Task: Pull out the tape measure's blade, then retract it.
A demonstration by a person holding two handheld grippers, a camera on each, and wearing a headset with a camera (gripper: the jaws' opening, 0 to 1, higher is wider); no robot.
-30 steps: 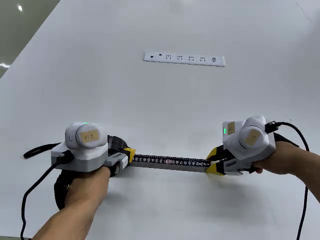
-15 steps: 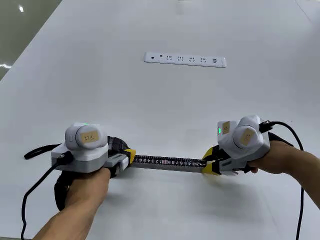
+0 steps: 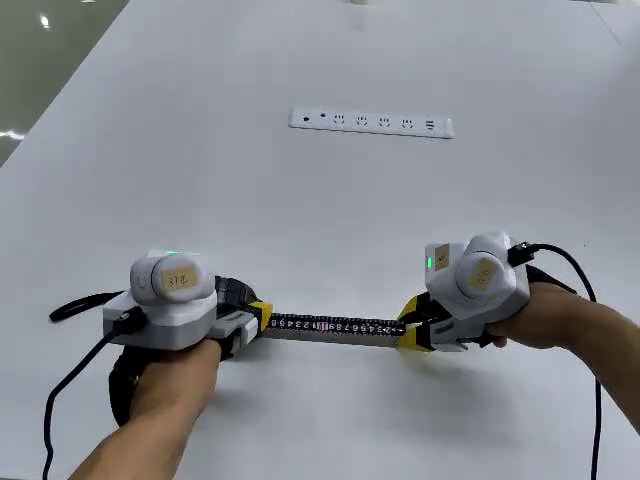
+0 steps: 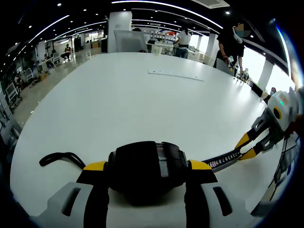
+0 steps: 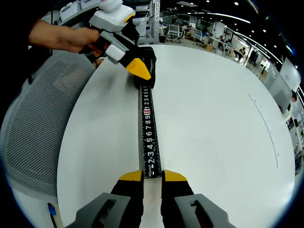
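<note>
The black tape measure case (image 3: 232, 292) rests on the white table, and my left gripper (image 3: 252, 312) is shut around it. In the left gripper view the case (image 4: 147, 166) sits between the yellow-tipped jaws of that gripper (image 4: 148, 176). The black blade (image 3: 330, 326) with white numbers runs right from the case, low over the table. My right gripper (image 3: 408, 326) is shut on the blade's free end. In the right gripper view the blade (image 5: 148, 128) stretches from the right gripper (image 5: 152, 176) away to the case (image 5: 148, 57) in the left gripper (image 5: 130, 61).
A white power strip (image 3: 371, 122) lies flat at the far middle of the table (image 3: 300, 200). The tape measure's black wrist strap (image 3: 80, 305) trails left of the case. Cables hang from both grippers. A grey mesh chair back (image 5: 38, 128) stands beside the table edge.
My right gripper has moved left toward the left gripper with the blade's end in it, so less blade shows. The left gripper has stayed put.
</note>
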